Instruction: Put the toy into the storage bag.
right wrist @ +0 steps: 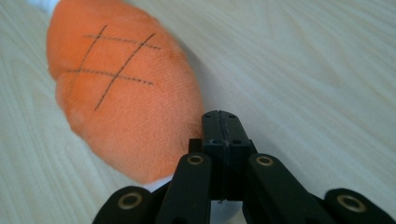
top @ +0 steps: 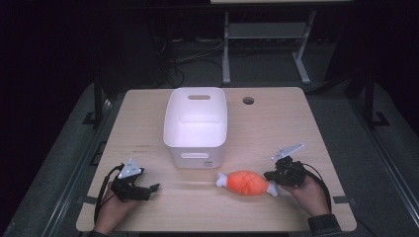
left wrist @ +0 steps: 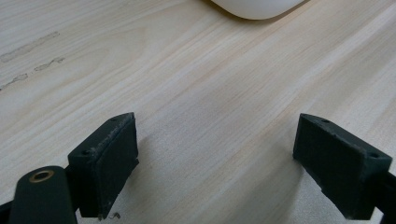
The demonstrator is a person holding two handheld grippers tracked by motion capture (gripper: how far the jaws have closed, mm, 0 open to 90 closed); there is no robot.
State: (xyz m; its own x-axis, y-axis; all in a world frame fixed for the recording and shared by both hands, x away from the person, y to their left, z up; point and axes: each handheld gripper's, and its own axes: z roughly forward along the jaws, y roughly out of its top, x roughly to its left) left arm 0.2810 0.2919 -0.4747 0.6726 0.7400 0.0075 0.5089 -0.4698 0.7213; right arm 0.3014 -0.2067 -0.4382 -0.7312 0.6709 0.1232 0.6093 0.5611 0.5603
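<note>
Right gripper [top: 274, 181] sits at the near right of the desk [top: 306, 128], its jaws pressed together at the right-hand end of the plush meat toy [top: 246, 183]; in the right gripper view the gripper [right wrist: 221, 122] shows the two pads meeting with no gap, just beside the orange body [right wrist: 126, 107], and whether a fold of the white bone end is caught between them I cannot tell. That toy lies flat on the desk with its long axis running left to right, one white bone knob pointing toward the middle of the desk and the other toward the right hand [top: 310, 193]. It rests in front of the white bin [top: 196, 126], just off the bin's near right corner and apart from its wall. So the bin lies forward and to the left of the right gripper, and a lift would have to carry the toy that way over the near rim. Left gripper [top: 146, 190] rests at the near left, well apart from the toy, with its jaws spread wide over bare wood in the left gripper view [left wrist: 215, 163]. By position the right hand is plainly the nearer one for this job.
</note>
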